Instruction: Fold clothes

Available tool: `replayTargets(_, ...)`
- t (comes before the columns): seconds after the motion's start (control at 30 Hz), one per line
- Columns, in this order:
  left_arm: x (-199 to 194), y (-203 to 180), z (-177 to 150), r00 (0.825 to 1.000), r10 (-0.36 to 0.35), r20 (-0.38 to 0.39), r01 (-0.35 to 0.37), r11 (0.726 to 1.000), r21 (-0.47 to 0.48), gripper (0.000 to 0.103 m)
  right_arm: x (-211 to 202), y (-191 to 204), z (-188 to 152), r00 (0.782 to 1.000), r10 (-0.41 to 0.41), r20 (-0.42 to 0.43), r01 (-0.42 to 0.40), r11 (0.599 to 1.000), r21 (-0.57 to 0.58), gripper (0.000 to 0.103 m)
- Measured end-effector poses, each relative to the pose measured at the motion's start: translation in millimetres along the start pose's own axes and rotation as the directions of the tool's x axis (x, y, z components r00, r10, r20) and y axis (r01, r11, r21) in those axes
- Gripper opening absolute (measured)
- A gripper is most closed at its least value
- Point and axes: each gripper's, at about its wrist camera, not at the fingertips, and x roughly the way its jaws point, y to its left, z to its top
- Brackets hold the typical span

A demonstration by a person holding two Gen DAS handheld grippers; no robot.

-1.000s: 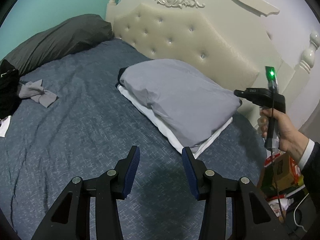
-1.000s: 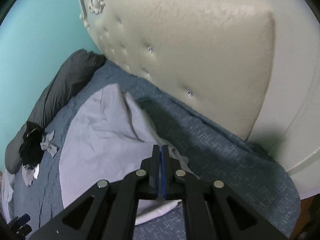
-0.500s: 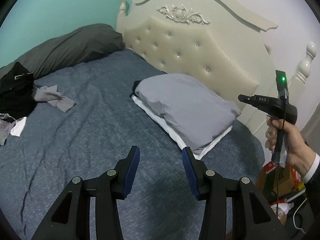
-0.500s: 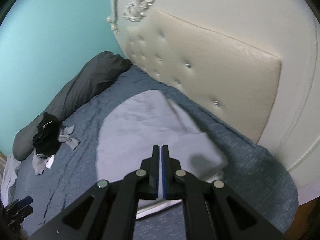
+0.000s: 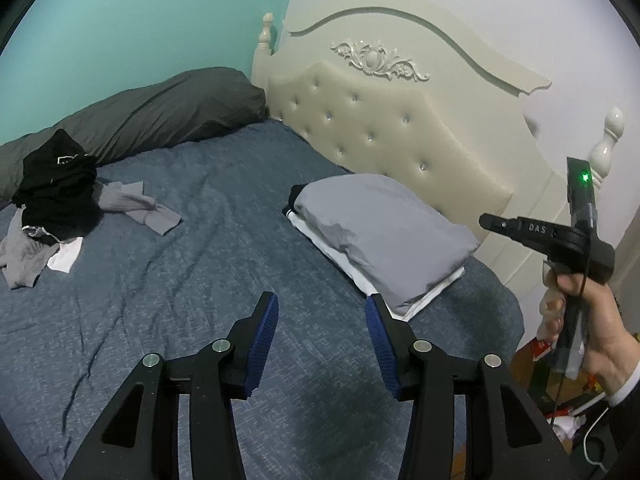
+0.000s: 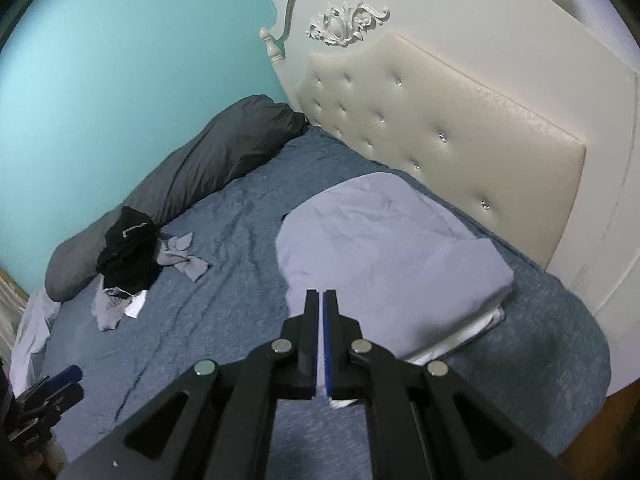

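A folded stack topped by a light grey garment (image 5: 384,232) (image 6: 392,248) lies on the blue bed (image 5: 200,280) close to the headboard. Far to the left sits an unfolded heap: black clothes (image 5: 56,192) (image 6: 128,248), a grey garment (image 5: 136,208) and lighter pieces. My left gripper (image 5: 320,304) hovers over bare bedding in front of the stack, its jaws opening with nothing between them. My right gripper (image 6: 321,296) is shut and empty, above the stack's near edge. In the left wrist view a hand holds the right gripper (image 5: 540,232) at the right.
A long dark grey pillow (image 5: 152,112) lies along the teal wall. The cream tufted headboard (image 5: 400,120) stands behind the stack. Boxes and a white cable (image 5: 592,400) clutter the floor past the bed's right edge. My left gripper (image 6: 48,392) shows at the lower left.
Both grippers have pulled back and risen away from the folded stack, so more of the bed and the clothes heap has come into view. The left jaws stand slightly wider.
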Motion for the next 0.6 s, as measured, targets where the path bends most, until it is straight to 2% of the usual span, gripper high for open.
replayTargets(0.27,-23,-2,-4,1.000,-0.006,0.022,0.006,1.000,0.000,0.067,-33,27,-20,1.000,-0.004,0.000,0.004,1.000,-0.025,0.002)
replayTargets(0.33,-27,-3,-5,1.000,-0.008,0.027,0.008,1.000,0.000,0.074,-42,34,-26,1.000,-0.011,0.001,0.011,0.999,-0.034,0.003)
replayTargets(0.47,-36,-6,-7,1.000,-0.006,0.029,0.005,1.000,0.006,0.076,-57,43,-36,1.000,-0.003,0.008,0.003,0.999,-0.046,0.023)
replayTargets(0.6,-43,-10,-9,0.999,-0.008,0.034,0.008,1.000,0.013,0.085,-73,49,-45,1.000,-0.011,0.024,0.012,0.998,-0.058,0.026)
